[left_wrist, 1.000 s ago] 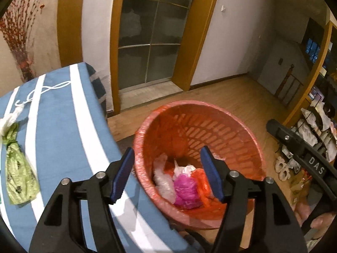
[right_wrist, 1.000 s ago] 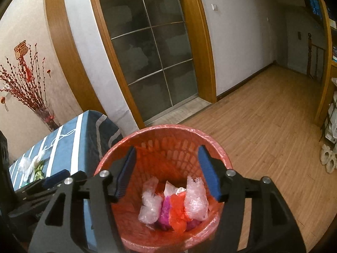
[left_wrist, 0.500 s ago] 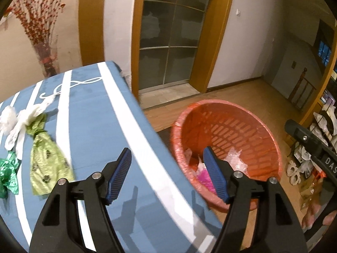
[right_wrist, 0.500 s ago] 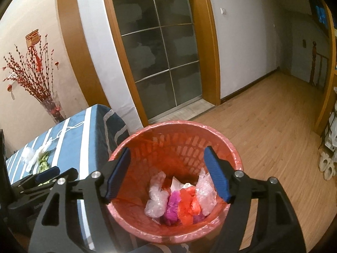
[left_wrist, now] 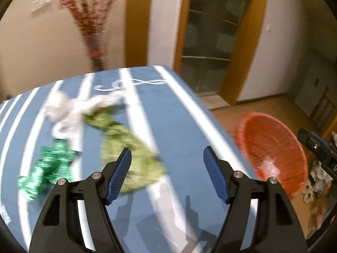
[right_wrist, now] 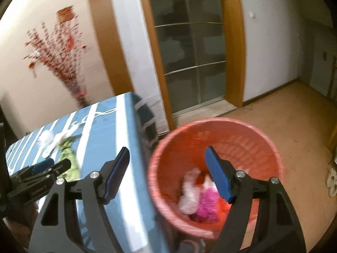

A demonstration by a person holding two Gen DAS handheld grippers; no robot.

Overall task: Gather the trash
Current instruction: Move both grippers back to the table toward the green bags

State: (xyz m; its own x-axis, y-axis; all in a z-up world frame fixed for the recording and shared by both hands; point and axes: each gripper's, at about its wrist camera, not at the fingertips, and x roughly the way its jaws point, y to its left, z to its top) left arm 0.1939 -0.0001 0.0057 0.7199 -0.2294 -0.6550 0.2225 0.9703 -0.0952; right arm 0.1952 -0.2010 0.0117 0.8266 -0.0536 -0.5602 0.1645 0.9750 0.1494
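Observation:
An orange-red basket [right_wrist: 214,164] stands on the floor beside the table and holds white, pink and orange bags [right_wrist: 202,202]; it also shows at the right of the left wrist view [left_wrist: 273,151]. On the blue striped tablecloth [left_wrist: 179,130] lie a light green bag [left_wrist: 130,151], a dark green bag [left_wrist: 46,168] and a white bag [left_wrist: 67,113]. My left gripper [left_wrist: 167,172] is open and empty above the table, just right of the light green bag. My right gripper [right_wrist: 167,175] is open and empty above the basket's left rim.
A vase of red branches [right_wrist: 63,63] stands behind the table by the wall. A glass sliding door [right_wrist: 189,48] with wooden frame is at the back. Wooden floor [right_wrist: 294,113] spreads to the right. The table edge [right_wrist: 134,147] runs close to the basket.
My left gripper has swung left from over the basket to over the table, bringing the bags into view. My right gripper has shifted left, from over the basket's middle to its left rim.

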